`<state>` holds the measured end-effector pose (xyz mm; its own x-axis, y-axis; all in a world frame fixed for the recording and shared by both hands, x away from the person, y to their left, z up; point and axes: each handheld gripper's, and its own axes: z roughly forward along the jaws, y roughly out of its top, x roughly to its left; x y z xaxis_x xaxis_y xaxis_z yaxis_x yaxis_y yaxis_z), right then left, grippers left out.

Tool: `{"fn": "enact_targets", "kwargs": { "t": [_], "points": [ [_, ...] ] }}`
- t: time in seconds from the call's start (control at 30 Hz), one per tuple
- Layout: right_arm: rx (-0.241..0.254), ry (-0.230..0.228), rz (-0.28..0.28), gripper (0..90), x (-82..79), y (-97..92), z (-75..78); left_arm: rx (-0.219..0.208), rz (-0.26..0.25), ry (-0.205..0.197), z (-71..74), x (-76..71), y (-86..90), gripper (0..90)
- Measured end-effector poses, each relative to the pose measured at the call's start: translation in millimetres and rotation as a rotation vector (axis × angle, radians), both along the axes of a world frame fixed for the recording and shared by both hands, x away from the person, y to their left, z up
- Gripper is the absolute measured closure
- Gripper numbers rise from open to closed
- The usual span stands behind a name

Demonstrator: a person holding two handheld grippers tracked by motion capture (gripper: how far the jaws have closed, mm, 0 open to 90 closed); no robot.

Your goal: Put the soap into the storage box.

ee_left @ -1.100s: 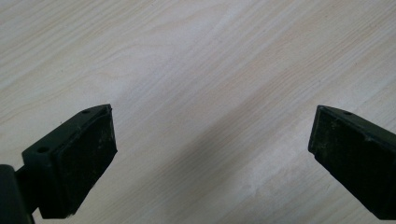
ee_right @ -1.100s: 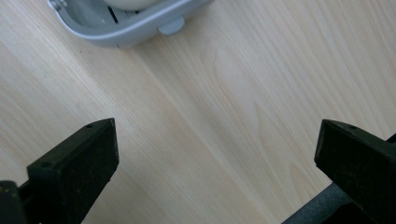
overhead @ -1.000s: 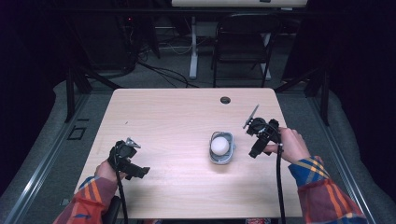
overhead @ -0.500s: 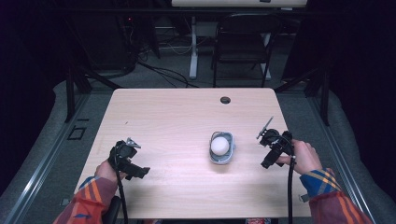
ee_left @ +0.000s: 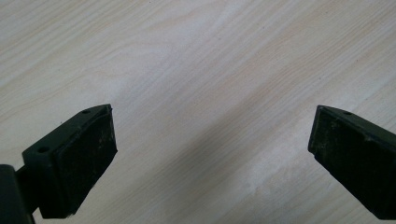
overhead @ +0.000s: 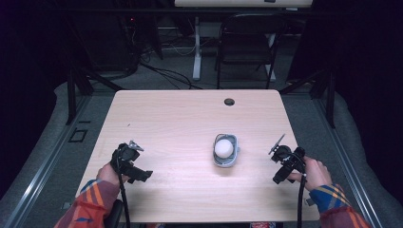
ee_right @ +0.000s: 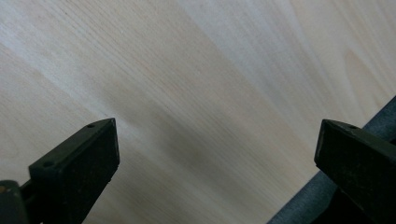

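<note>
A small grey bowl [overhead: 213, 153] holding a white ball [overhead: 224, 147] stands on the pale wooden table [overhead: 180, 118], right of its middle. My left gripper [overhead: 124, 159] rests low over the table's front left, held by a hand in a striped sleeve. Its jaws stand wide apart over bare wood in the left gripper view [ee_left: 212, 149]. My right gripper [overhead: 281, 159] hangs near the table's right edge, right of the bowl and apart from it. Its jaws are also spread wide [ee_right: 217, 156], with nothing between them.
A dark round cable hole [overhead: 229, 101] sits near the table's far edge. Beyond the table stand a black chair [overhead: 247, 47] and a white desk leg [overhead: 196, 47]. The grey floor [ee_right: 387, 116] shows past the table's right edge in the right gripper view.
My right gripper has drawn back from beside the bowl toward the table's front right edge. The left gripper, the bowl and the ball have stayed put.
</note>
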<state>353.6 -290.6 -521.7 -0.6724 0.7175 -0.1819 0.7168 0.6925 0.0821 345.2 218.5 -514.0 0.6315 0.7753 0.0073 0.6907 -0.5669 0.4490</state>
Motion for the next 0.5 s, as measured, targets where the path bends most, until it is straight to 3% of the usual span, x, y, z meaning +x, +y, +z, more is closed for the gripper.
{"fn": "enact_targets", "kwargs": {
  "t": [0.07,0.13,0.17,0.3,0.33,0.4,0.47,0.5],
  "points": [
    [-0.02,0.011,0.01,0.1,-2.4,-2.4,-3.9,0.0,-0.002,0.0,-0.2,0.0,-0.1,0.9],
    [0.032,-0.029,-0.036,0.2,-8.6,-2.8,-14.3,0.001,-0.005,0.002,0.2,-0.2,0.0,0.9],
    [-0.001,-0.001,-0.014,0.6,-8.7,-3.3,-15.0,0.001,-0.006,0.002,0.3,-0.3,0.2,0.9],
    [-0.024,0.007,-0.014,3.9,-11.3,-4.4,-20.0,-0.001,-0.008,0.005,0.1,-0.2,0.1,0.9],
    [0.004,-0.002,-0.034,3.8,-12.7,-4.6,-22.9,-0.001,-0.009,0.003,-0.2,-0.1,-0.1,0.9],
    [-0.03,0.01,-0.024,4.5,-10.9,-5.0,-21.8,-0.002,-0.01,0.004,-0.2,-0.1,0.0,0.9],
    [-0.02,0.005,-0.029,6.9,-10.7,-4.6,-22.1,-0.002,-0.01,0.003,-0.1,0.0,-0.1,0.9],
    [-0.007,-0.018,-0.031,8.3,-10.7,-3.4,-22.8,-0.002,-0.011,0.003,-0.2,0.1,-0.3,0.9]
  ]
}}
